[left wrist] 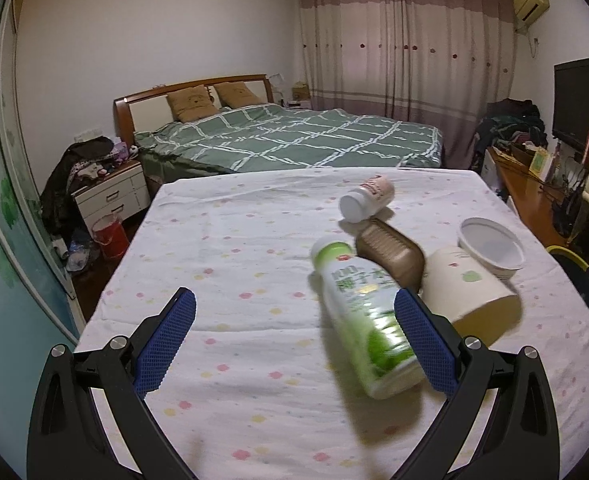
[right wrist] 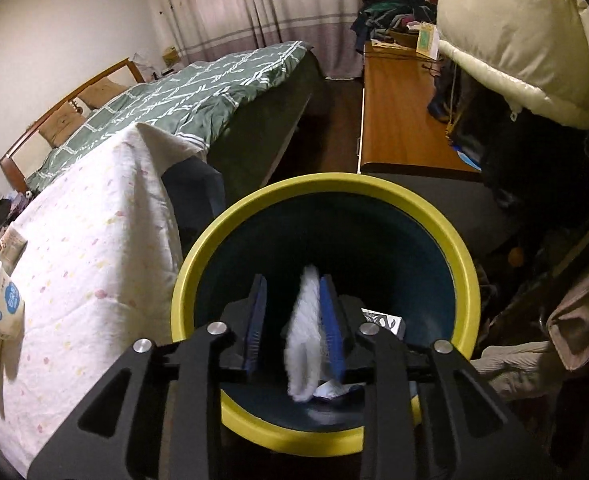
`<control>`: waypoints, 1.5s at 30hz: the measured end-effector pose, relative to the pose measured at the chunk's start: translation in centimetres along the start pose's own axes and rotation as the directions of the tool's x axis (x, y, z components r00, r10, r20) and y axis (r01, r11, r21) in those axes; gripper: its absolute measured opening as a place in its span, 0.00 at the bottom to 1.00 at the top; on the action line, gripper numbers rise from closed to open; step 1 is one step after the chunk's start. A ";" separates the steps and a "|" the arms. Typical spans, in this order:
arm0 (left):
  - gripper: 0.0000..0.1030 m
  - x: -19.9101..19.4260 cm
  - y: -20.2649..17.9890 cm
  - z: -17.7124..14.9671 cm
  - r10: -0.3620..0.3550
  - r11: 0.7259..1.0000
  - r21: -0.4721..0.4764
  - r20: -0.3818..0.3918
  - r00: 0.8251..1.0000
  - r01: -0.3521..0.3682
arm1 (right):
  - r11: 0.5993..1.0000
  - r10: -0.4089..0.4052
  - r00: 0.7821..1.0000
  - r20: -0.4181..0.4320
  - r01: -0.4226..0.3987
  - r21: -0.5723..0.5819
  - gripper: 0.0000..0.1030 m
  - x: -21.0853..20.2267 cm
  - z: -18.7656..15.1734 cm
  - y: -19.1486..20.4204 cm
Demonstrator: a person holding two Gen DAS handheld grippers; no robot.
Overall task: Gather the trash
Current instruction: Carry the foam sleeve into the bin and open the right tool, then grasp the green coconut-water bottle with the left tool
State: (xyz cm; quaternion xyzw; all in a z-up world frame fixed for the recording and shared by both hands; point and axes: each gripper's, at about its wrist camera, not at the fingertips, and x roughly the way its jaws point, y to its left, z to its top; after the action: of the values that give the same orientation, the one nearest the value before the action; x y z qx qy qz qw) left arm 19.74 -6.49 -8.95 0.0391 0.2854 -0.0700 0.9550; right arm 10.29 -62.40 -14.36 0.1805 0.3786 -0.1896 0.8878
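My left gripper (left wrist: pixel 294 308) is open above the cloth-covered table (left wrist: pixel 234 264). A green-and-white bottle (left wrist: pixel 364 320) lies on its side against the right finger (left wrist: pixel 422 340). Behind it lie a brown bottle (left wrist: pixel 390 256), a small white bottle (left wrist: pixel 368 200), a tipped paper cup (left wrist: pixel 470 292) and a white bowl (left wrist: pixel 490 248). My right gripper (right wrist: pixel 294 304) is open over a bin with a yellow rim (right wrist: pixel 464 256). A white tissue (right wrist: pixel 304 336) hangs against the right finger (right wrist: pixel 332 320), apart from the left finger. Paper scraps (right wrist: pixel 382 320) lie in the bin.
A bed with a green quilt (left wrist: pixel 294 140) stands beyond the table. A nightstand (left wrist: pixel 112 192) and red bucket (left wrist: pixel 110 236) are at the left. A wooden desk (right wrist: pixel 402 120) and a cream jacket (right wrist: pixel 526 28) are right of the bin. Paper cups (right wrist: pixel 2 312) lie at the table's left edge.
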 end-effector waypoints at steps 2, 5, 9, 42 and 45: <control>0.95 -0.2 -0.6 0.0 -0.016 1.000 0.004 -0.003 1.000 0.016 | 1.000 -0.008 1.000 0.009 0.008 -0.003 0.26 -0.5 -0.1 0.1; 0.95 -0.4 -1.5 -0.1 -0.049 0.999 0.007 -0.023 0.999 0.049 | 1.000 -0.005 1.000 0.016 0.005 -0.006 0.26 -1.0 -0.2 0.1; 0.95 -0.5 -3.4 -0.8 -0.091 0.995 0.035 -0.061 0.994 0.093 | 1.000 0.015 1.000 0.019 -0.015 -0.007 0.26 -1.4 -0.3 0.3; 0.69 6.2 -0.3 -2.4 -0.088 0.995 -0.063 -0.258 0.962 0.074 | 0.992 0.112 0.994 -0.014 -0.112 -0.063 0.26 -2.0 -1.4 3.7; 0.52 6.4 -0.5 -2.4 -0.102 0.994 -0.057 -0.259 0.960 0.090 | 0.991 0.118 0.993 -0.015 -0.118 -0.066 0.26 -2.1 -1.5 3.8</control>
State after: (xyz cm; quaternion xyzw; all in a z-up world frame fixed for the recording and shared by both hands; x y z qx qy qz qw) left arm 23.66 -7.39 -14.45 0.0130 0.4120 -0.1040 0.9051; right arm 9.87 -58.03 -13.10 0.1736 0.3781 -0.1230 0.9010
